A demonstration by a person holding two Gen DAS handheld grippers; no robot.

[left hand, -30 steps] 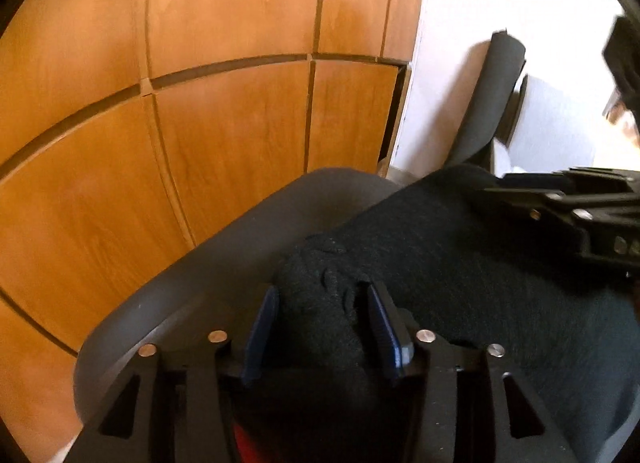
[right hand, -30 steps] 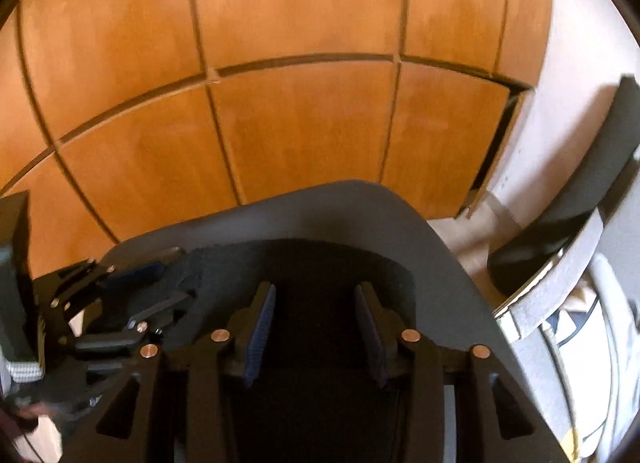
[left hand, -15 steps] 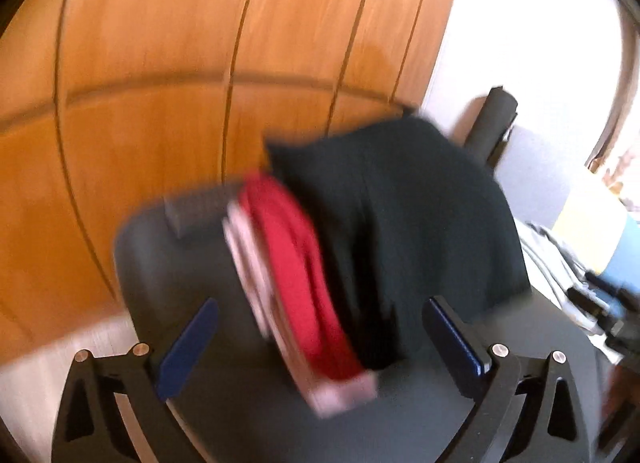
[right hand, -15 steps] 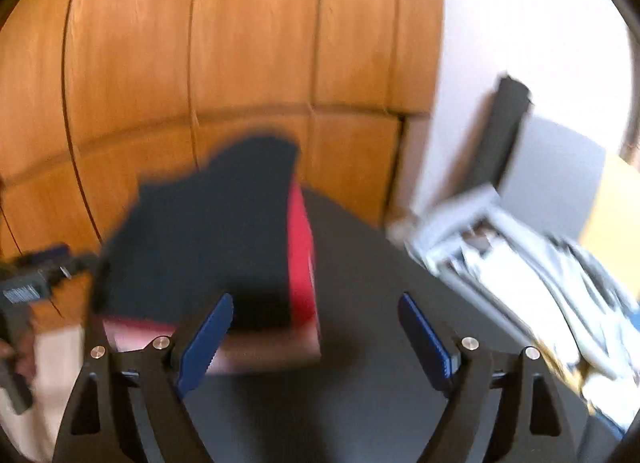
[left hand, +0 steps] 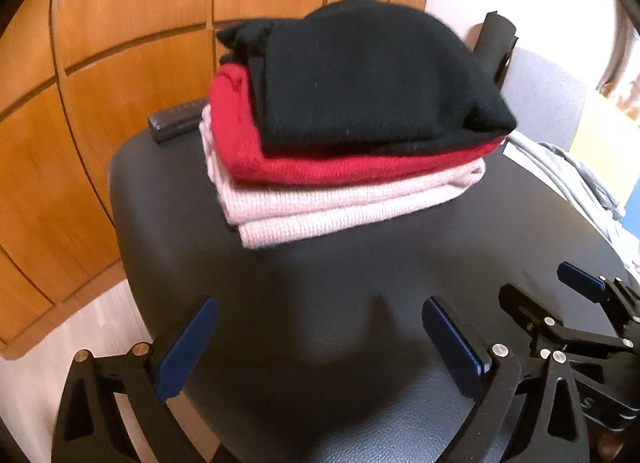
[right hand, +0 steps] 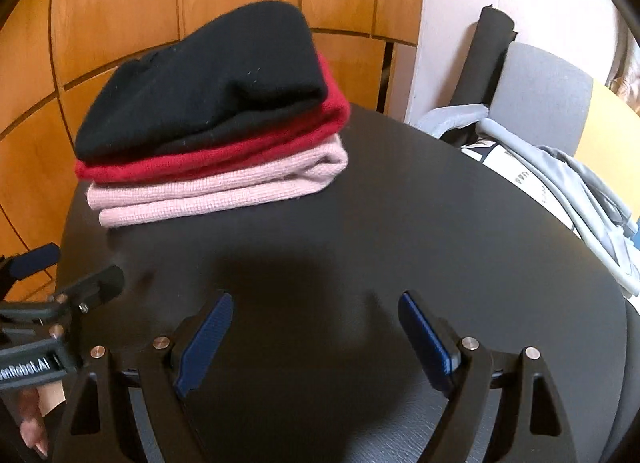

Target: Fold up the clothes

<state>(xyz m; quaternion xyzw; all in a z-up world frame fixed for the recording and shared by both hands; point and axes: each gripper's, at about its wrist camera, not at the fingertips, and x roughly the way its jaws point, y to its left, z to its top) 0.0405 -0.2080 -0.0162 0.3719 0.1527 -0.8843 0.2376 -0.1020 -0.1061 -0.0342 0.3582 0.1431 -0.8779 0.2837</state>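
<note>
One stack of three folded knits on the table (left hand: 320, 303): black (left hand: 372, 75) over red (left hand: 248, 143) over pink (left hand: 320, 207). Left gripper (left hand: 320, 347) and right gripper (right hand: 316, 343) both released, holding nothing.

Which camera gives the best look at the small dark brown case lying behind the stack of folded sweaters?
The left wrist view: the small dark brown case lies in plain sight on the black table, at the far left of the folded sweater stack. In the right wrist view, the stack hides it entirely.
</note>
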